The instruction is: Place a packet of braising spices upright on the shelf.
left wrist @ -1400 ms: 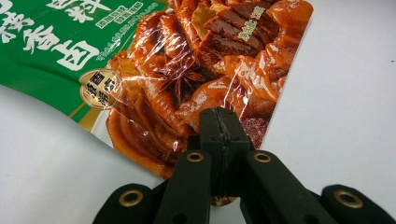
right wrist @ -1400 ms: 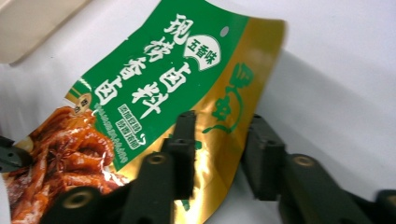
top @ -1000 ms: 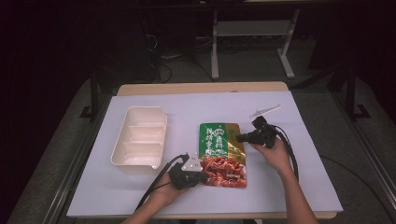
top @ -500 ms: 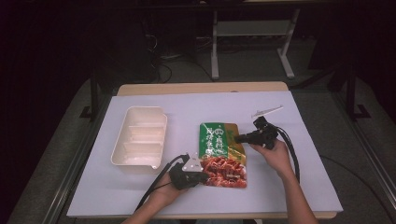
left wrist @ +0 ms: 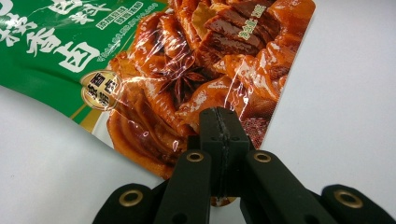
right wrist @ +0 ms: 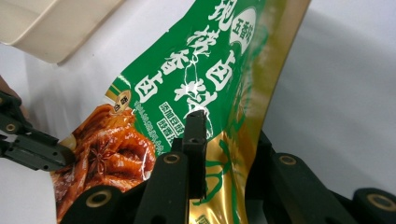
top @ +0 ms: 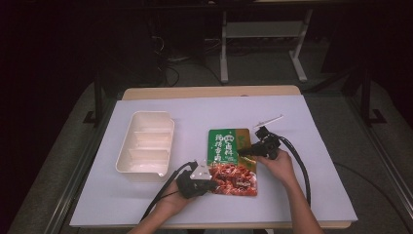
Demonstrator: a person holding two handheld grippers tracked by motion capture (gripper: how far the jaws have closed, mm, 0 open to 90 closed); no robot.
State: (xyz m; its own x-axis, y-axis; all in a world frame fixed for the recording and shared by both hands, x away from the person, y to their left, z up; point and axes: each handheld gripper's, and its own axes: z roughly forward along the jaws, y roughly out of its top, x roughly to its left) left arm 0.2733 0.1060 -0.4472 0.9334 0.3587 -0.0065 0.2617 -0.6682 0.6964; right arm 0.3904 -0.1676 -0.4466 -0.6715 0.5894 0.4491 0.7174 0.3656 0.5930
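Left gripper [top: 207, 185]: nearest to me, low on the table. In the left gripper view [left wrist: 219, 135] I see its jaws pressed tight together on the bottom edge of the pouch, with the foil pinched between them. The pads themselves I cannot see.
Left hand [top: 170, 204]: wraps the gripper body from behind; the forearm is cut off at the bottom of the high view.
Pouch [top: 231, 161]: a flat sauce packet, green with white lettering at the far end, red-brown braised meat printed at the near end. It lies on the white table cover, right of the tray and apart from it. In the left gripper view [left wrist: 187, 70] its top runs out of frame; the small print I cannot read.
Right gripper [top: 246, 152]: on the pouch's right edge, about halfway up. In the right gripper view [right wrist: 224, 154] one jaw lies over the printed face and the other sits behind the gold side strip, so it is clamped across that edge. The far jaw is mostly hidden by the foil.
Right hand [top: 277, 163]: behind the gripper, with cables looping off to its right.
Tray [top: 146, 146]: cream plastic, three compartments, left of the pouch.
White strip [top: 269, 120]: a thin pale sliver beyond the right gripper; too small for me to tell what it is.
Table cover [top: 316, 146]: white sheet, with the wooden table edge showing at the far side.
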